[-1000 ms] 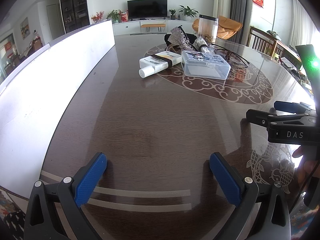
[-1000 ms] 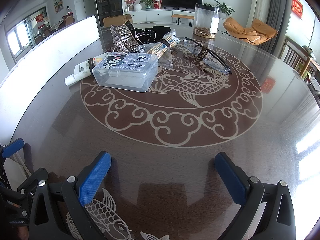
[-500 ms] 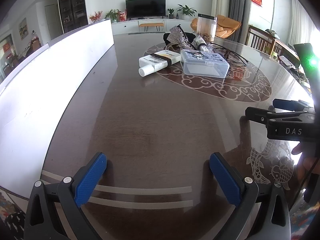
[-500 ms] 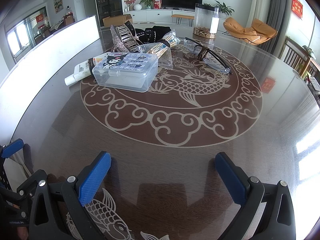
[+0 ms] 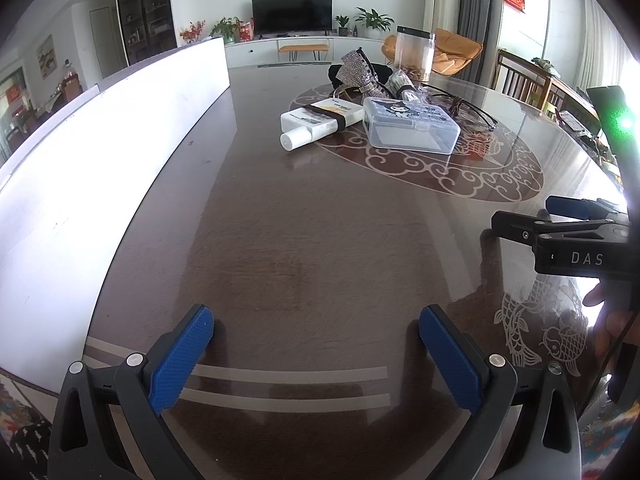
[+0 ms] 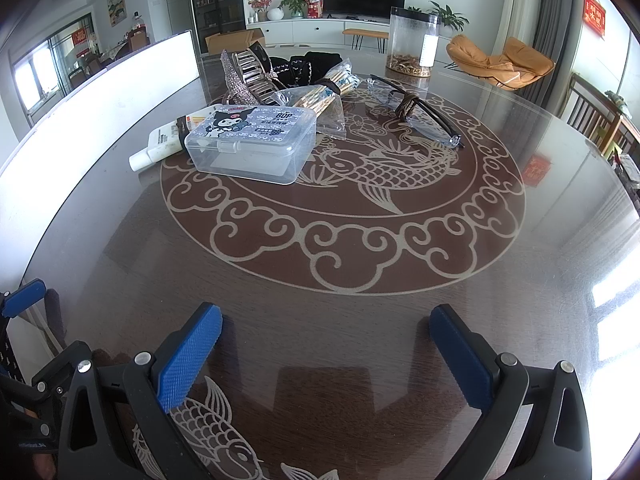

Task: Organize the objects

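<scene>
Little has been moved since the earlier frames: the left gripper (image 5: 316, 340) and right gripper (image 6: 326, 340) are held empty, jaws apart, well short of the plastic box (image 6: 250, 142), presumably before a first reach.

Left gripper (image 5: 316, 350) and right gripper (image 6: 326, 350) hover side by side, fingers (image 6: 188, 354) spread wide, empty.

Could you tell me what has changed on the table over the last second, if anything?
Only the left tool moved: its view tilted slightly, so the clear plastic box and white bottle sit a little higher in frame. Nothing was gripped or released. The right tool and every object stayed put; both tools remain open.
</scene>
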`<state>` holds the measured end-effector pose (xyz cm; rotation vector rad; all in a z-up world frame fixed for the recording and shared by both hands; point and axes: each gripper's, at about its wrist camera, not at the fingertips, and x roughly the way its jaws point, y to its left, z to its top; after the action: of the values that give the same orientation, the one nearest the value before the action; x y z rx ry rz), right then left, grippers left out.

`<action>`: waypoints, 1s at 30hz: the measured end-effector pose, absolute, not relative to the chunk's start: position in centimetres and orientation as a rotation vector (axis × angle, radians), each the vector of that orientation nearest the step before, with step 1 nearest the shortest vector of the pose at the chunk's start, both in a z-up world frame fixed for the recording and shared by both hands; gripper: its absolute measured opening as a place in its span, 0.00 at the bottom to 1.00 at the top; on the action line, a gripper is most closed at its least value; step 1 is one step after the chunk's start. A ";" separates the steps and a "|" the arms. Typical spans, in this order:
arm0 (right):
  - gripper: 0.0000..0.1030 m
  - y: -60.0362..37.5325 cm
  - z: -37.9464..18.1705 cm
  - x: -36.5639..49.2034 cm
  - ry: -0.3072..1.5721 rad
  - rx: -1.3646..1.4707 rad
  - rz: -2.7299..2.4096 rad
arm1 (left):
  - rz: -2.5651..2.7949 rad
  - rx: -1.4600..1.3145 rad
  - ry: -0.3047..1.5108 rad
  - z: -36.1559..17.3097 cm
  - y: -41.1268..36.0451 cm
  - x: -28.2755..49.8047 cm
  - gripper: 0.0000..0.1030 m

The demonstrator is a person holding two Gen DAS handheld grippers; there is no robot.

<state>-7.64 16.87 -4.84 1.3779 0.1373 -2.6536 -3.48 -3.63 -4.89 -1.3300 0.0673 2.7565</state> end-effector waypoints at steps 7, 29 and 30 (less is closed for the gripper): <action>1.00 16.9 -4.8 -7.6 0.137 1.378 -2.654 | 2.757 -1.333 0.067 -4.9 -3.7 -3.4 1.00; 1.00 14.3 -1.3 -12.4 0.261 1.292 -2.613 | 2.780 -1.354 0.048 -5.1 -5.7 -2.5 1.00; 1.00 14.0 -0.7 -13.8 0.242 1.286 -2.612 | 2.782 -1.353 0.047 -5.1 -5.7 -2.5 1.00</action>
<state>-13.80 14.02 -0.71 1.2856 0.2421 -2.6123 -2.50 -5.68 -5.08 -1.3529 0.0470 2.7815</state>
